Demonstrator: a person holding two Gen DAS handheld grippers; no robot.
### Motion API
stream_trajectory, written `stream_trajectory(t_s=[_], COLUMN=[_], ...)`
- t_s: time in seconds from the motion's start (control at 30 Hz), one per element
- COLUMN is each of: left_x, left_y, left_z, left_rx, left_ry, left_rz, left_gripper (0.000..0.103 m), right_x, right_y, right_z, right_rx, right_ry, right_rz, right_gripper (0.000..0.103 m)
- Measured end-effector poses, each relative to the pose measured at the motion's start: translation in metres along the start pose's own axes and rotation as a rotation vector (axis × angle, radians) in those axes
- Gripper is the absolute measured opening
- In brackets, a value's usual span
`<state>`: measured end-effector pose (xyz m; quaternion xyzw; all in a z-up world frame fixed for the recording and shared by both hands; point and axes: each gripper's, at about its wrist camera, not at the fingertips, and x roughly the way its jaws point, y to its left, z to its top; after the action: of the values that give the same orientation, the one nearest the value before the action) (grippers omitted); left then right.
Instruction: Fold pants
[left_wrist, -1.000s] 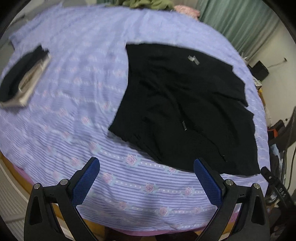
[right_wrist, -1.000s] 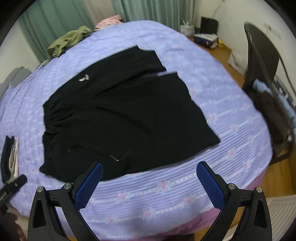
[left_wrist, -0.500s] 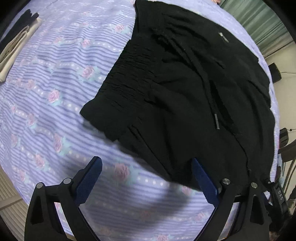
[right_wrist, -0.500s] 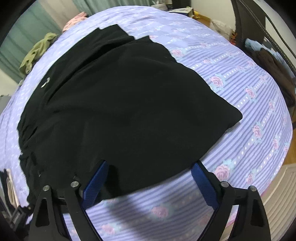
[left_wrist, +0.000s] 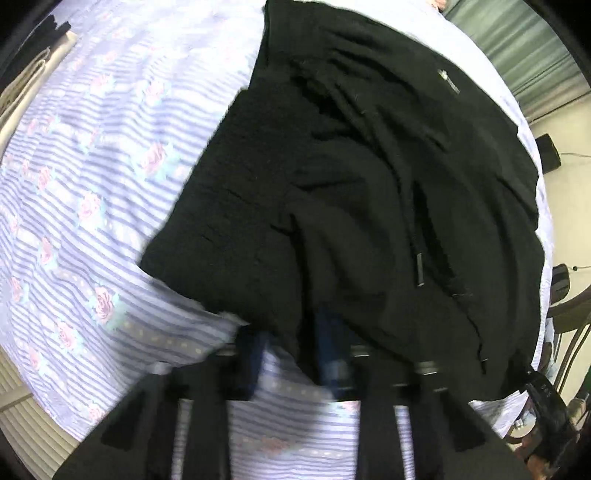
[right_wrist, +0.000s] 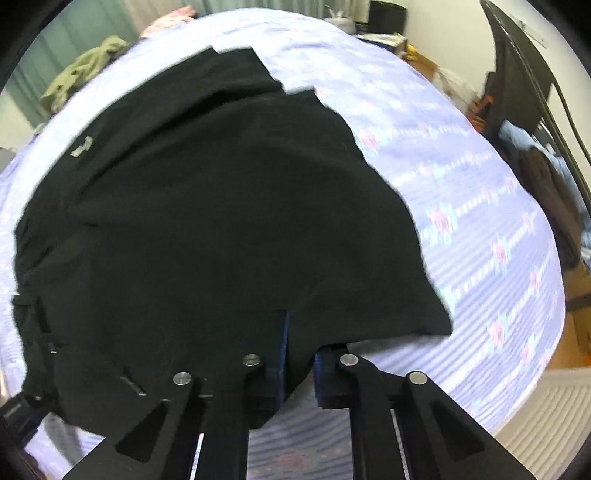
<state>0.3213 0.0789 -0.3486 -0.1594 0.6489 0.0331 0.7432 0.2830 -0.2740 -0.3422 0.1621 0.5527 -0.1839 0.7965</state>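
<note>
Black pants lie spread on a bed with a lilac striped, rose-printed sheet. A drawstring with a dark tip lies across the gathered waistband. My left gripper is shut on the near edge of the pants by the waistband, with cloth bunched between its blue pads. In the right wrist view the pants fill the middle. My right gripper is shut on their near hem, a fold of black cloth pinched between its pads.
A folded dark and cream garment sits at the bed's far left edge. An olive garment lies at the far end near green curtains. A dark chair with clothes stands right of the bed. A radiator is below right.
Both grippers came down onto the near edge of the pants and went from wide open to shut, each pinching black cloth. The pants now fill both views.
</note>
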Motion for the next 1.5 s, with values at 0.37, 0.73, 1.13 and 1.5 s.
stream_trajectory(t_s=[0.37, 0.73, 1.13, 1.5], left_x=[-0.068, -0.126, -0.152, -0.151], left_y=[-0.025, -0.071, -0.07, -0.083], left_z=[-0.008, 0.013, 0.022, 0.086], left_rx=[0.02, -0.046, -0.089, -0.08], left_ry=[-0.133, -0.281, -0.257, -0.288], left_rz=[0.078, 0.122, 0.082, 0.077], left_gripper=[0.008, 0.007, 0.007, 0.007], right_x=[-0.075, -0.119, -0.166, -0.141], right_y=[-0.003, -0.011, 0.01, 0.043], right_z=[0.03, 0.076, 0.113, 0.169], right_rx=[-0.086, -0.183, -0.218, -0.209], right_ry=[-0.128, -0.156, -0.178, -0.192], right_rz=[0.12, 0.249, 0.283, 0.225], right_gripper=[0.007, 0.006, 0.006, 0.006])
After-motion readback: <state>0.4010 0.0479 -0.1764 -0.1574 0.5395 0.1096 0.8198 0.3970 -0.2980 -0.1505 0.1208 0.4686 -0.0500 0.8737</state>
